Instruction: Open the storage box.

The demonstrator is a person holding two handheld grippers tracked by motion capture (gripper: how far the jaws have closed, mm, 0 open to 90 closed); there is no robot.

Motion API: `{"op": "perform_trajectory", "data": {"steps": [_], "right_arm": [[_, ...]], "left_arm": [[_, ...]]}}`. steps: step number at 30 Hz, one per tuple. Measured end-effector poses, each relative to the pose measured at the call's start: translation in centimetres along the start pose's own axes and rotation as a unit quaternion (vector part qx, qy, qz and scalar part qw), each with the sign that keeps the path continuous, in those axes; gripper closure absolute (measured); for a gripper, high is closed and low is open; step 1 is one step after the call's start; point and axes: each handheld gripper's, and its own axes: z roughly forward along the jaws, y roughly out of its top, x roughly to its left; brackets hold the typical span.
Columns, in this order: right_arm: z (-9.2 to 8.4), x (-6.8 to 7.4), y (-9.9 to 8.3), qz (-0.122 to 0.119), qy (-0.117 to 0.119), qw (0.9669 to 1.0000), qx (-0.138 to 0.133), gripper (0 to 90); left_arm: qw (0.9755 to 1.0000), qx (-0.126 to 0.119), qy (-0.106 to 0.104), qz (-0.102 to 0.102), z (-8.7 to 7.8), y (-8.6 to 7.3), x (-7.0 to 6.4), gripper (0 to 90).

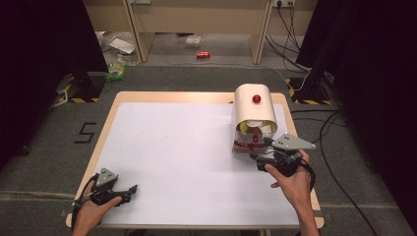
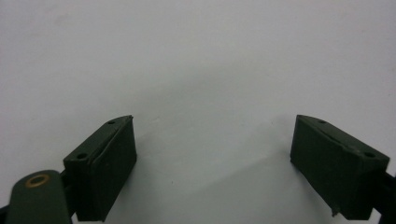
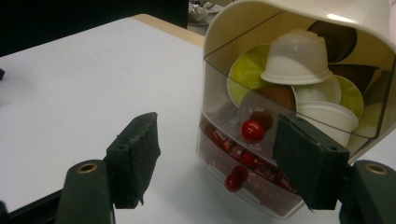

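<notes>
A cream container [image 1: 252, 105] with a rounded lid and a red knob [image 1: 256, 99] stands at the table's right back. Its clear front [image 3: 299, 93] shows coffee capsules: a white one [image 3: 295, 58], green-lidded ones [image 3: 245, 74] and brown ones. Two clear drawers below have red knobs [image 3: 252, 130] [image 3: 232, 182] and hold red packets [image 3: 243, 151]. My right gripper [image 1: 260, 158] is open just in front of the drawers, its jaws apart with nothing between them [image 3: 224, 165]. My left gripper [image 1: 129, 192] rests open on the white mat at the near left, jaws wide over bare mat [image 2: 212, 154].
A white mat [image 1: 182, 157] covers the wooden table [image 1: 114, 105]. Cables [image 1: 329, 132] trail on the floor to the right. A red can [image 1: 202, 55] and litter [image 1: 118, 69] lie on the floor beyond the table. Black curtains stand at both sides.
</notes>
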Motion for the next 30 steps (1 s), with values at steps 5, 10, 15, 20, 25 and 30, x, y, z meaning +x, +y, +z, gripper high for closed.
{"op": "perform_trajectory", "data": {"steps": [5,10,15,20,25,30], "right_arm": [[0.2,-0.4,0.4,-0.003,-0.003,1.0000,0.000,32.2],[0.5,-0.5,0.9,-0.004,-0.006,1.0000,-0.005,32.5],[0.9,-0.6,1.3,-0.009,-0.010,0.9999,-0.002,32.5],[1.5,-0.7,1.7,-0.010,-0.011,0.9999,-0.007,32.5],[2.4,-0.8,2.0,-0.011,-0.012,0.9999,0.001,33.0],[2.9,-1.0,2.0,-0.011,-0.012,0.9999,0.004,33.3]], "left_arm": [[1.0000,0.000,0.000,0.000,0.0,0.0,0.0,13.5],[1.0000,0.000,0.000,0.000,0.0,0.0,0.0,13.5],[1.0000,0.000,0.000,-0.001,0.0,0.0,0.0,13.5],[1.0000,0.000,-0.001,-0.001,0.0,0.0,0.0,13.5],[1.0000,0.000,-0.001,-0.001,0.0,0.0,0.0,13.5],[1.0000,0.000,-0.001,-0.001,0.0,0.0,0.0,13.5]]}}
